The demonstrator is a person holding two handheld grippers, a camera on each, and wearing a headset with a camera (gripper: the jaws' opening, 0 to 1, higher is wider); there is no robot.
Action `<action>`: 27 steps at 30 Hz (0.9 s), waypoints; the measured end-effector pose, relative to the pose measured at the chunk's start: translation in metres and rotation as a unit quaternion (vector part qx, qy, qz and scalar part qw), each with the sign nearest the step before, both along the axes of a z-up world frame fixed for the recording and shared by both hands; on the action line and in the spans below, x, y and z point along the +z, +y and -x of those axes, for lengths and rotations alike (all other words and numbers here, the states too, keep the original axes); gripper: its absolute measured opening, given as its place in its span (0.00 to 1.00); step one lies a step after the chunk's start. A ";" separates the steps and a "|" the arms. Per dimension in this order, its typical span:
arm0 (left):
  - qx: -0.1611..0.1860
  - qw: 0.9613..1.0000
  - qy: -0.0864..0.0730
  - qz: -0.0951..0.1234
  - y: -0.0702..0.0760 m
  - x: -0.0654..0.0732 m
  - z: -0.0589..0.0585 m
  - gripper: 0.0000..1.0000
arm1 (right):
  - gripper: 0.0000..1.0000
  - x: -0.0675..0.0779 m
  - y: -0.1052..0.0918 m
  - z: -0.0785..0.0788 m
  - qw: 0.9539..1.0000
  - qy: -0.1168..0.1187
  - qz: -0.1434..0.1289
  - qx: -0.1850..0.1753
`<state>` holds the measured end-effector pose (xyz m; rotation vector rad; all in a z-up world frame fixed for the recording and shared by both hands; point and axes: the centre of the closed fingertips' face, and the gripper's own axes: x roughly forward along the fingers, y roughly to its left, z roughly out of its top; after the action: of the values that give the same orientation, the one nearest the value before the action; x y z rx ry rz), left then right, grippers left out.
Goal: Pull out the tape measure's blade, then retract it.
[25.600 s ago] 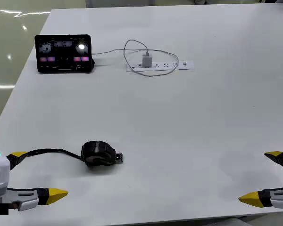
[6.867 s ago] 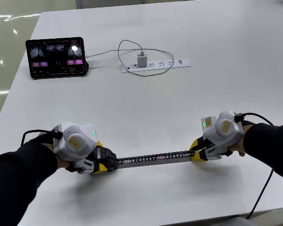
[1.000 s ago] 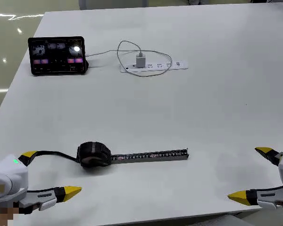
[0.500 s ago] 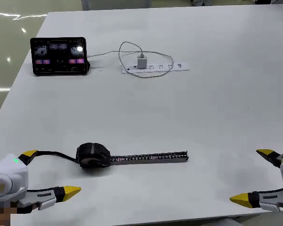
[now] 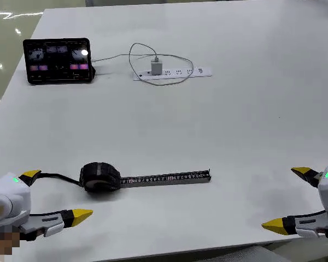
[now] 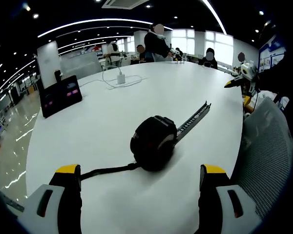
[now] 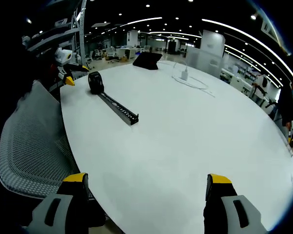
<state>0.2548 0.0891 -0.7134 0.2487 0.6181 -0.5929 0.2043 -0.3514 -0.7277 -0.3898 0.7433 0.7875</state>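
Sat at a big white table (image 5: 235, 109), glossy floor (image 5: 0, 33) alongside, strip lights (image 6: 88, 22) overhead, grey mesh chair (image 7: 29, 146) nearby

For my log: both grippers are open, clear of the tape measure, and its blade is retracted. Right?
No: the head view shows the blade pulled out of the tape measure. The left gripper and right gripper are open, clear of it.

The room is bright, with long strips of ceiling lights (image 6: 93, 20) shining down on the white desk (image 5: 208, 125). Shadows are soft and small, and the shiny floor (image 5: 0, 54) has white glare. Both gripper views bend round at the edges, but they look sharp.
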 end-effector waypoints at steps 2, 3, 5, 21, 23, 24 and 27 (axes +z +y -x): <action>0.007 1.000 0.000 0.006 -0.002 0.001 -0.001 0.99 | 0.99 -0.001 0.002 -0.002 1.000 0.001 0.003 0.003; 0.011 1.000 0.001 0.007 -0.002 0.001 -0.002 0.99 | 0.99 0.000 0.003 -0.003 1.000 0.000 0.004 0.005; 0.028 1.000 0.009 0.010 -0.001 0.002 -0.005 0.99 | 0.99 0.000 0.004 -0.007 1.000 -0.001 0.006 0.009; 0.095 0.994 0.025 0.054 -0.013 0.008 -0.014 0.99 | 0.99 0.005 0.017 -0.031 0.996 0.013 0.044 0.071; 0.095 0.994 0.020 0.053 -0.018 0.009 -0.013 0.99 | 0.99 0.008 0.022 -0.032 0.996 0.017 0.045 0.076; 0.094 0.994 0.016 0.044 -0.018 0.008 -0.013 0.99 | 0.99 0.009 0.025 -0.032 0.995 0.016 0.048 0.082; 0.098 0.994 0.011 0.046 -0.022 0.009 -0.014 0.99 | 0.99 0.013 0.030 -0.034 0.994 0.016 0.051 0.092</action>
<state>0.2689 0.0673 -0.7040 0.0932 0.6268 -0.4335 0.2385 -0.3210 -0.7145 -0.5453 0.7870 0.9328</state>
